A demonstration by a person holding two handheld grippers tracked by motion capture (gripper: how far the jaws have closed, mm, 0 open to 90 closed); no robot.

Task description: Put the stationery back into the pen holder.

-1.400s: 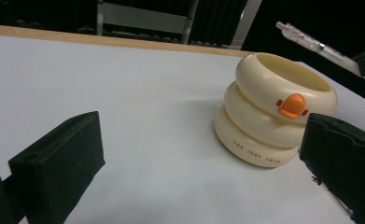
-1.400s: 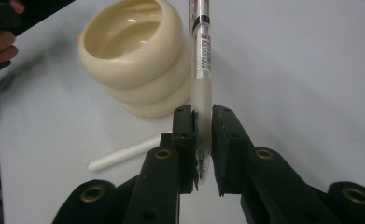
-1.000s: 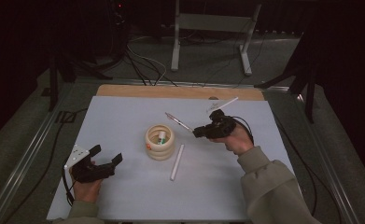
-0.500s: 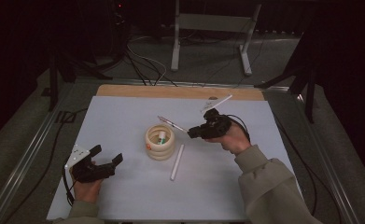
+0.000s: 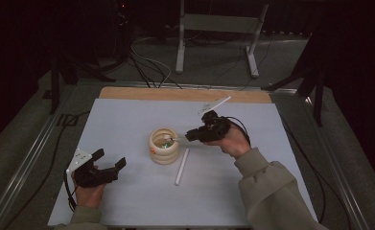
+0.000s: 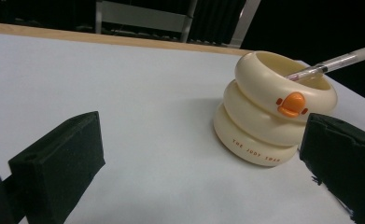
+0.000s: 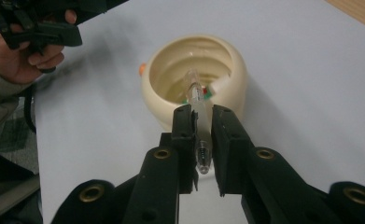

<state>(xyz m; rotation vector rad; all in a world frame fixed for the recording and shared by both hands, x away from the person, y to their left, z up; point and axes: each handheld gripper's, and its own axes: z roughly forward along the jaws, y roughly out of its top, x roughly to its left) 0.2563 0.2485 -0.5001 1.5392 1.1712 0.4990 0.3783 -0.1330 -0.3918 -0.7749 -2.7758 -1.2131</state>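
At the left of the high view, the left gripper (image 5: pixel 112 166) is held low over the pale surface (image 5: pixel 127 120), its jaws spread with nothing between them. In the left gripper view the two black pads (image 6: pixel 59 163) are seen well apart, with bare surface between them.

Near the middle of the surface a cream holder (image 5: pixel 164 145) of stacked rings is stood upright; an orange duck-bill mark (image 6: pixel 290 104) is borne on its upper ring. A white pen (image 5: pixel 181 166) is laid flat just beside the holder, on its right, not touching it.

To the right of the holder, the right gripper (image 5: pixel 191 135) is pointed at the holder's mouth. Its jaws are pinched on a clear pen (image 7: pixel 196 109), which is gripped near its middle. The pen's front end is placed inside the holder's opening, above other small items lying at the bottom; its rear end is left sticking out behind the pads. Another white pen (image 5: pixel 215 105) is laid near the surface's far wooden edge (image 5: pixel 185 94).
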